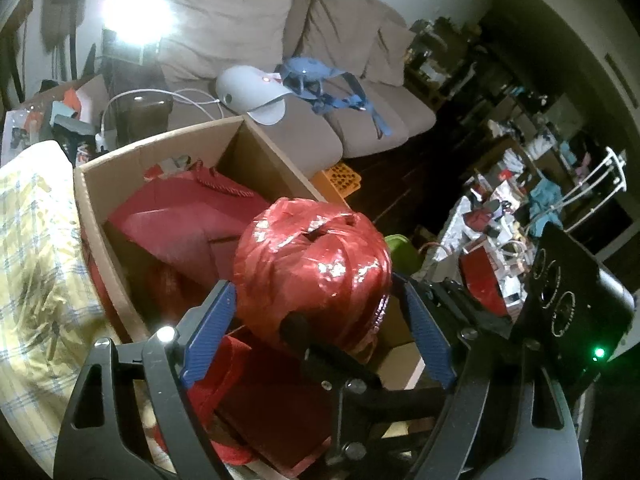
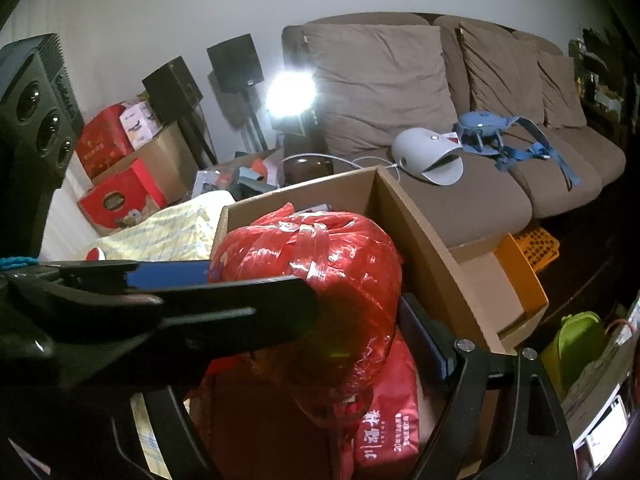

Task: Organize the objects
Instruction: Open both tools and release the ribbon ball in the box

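A big red ball of shiny plastic twine hangs over an open cardboard box. My left gripper has its blue pads against both sides of the ball. My right gripper clamps the same ball from another side. One of its black fingers crosses under the ball in the left wrist view. Red gift bags lie in the box below, partly hidden by the ball.
Behind the box stands a brown sofa carrying a white device and a blue harness. Left of the box is a yellow checked cloth, right of it an orange crate. A cluttered table is at the right.
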`<state>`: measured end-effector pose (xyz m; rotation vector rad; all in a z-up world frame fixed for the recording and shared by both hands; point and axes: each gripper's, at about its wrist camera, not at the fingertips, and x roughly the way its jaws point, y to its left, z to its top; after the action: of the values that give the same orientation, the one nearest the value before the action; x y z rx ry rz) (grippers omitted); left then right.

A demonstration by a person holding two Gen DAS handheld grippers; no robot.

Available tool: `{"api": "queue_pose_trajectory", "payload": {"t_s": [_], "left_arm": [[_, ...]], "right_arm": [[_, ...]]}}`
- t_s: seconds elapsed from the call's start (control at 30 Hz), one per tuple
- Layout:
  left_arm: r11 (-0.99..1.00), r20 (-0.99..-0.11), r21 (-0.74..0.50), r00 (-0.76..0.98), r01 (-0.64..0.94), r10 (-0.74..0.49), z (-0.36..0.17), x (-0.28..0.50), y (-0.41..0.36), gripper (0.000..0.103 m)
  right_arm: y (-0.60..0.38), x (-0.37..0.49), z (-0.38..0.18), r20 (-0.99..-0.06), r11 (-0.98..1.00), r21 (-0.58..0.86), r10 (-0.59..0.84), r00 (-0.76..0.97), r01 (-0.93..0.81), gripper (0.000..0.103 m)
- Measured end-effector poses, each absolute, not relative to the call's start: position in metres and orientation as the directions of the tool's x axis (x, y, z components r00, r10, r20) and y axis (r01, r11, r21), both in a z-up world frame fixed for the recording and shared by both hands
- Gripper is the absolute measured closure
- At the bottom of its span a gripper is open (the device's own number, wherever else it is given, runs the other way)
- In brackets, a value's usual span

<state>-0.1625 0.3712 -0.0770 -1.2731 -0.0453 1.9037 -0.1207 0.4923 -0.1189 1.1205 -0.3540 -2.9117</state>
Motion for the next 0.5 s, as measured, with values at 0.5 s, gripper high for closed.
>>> {"api": "queue_pose_trajectory", "payload": {"t_s": [0.5], "left_arm": [[-0.712,-0.767,-0.453,-0.172,-0.537,0.618,-0.071,-0.176,0.324,0.020]], "right_arm": [[0.488,-0.115,-0.105,-0.610,-0.963,0.265,-0.130,-0.781,-0.047,0.016]]}}
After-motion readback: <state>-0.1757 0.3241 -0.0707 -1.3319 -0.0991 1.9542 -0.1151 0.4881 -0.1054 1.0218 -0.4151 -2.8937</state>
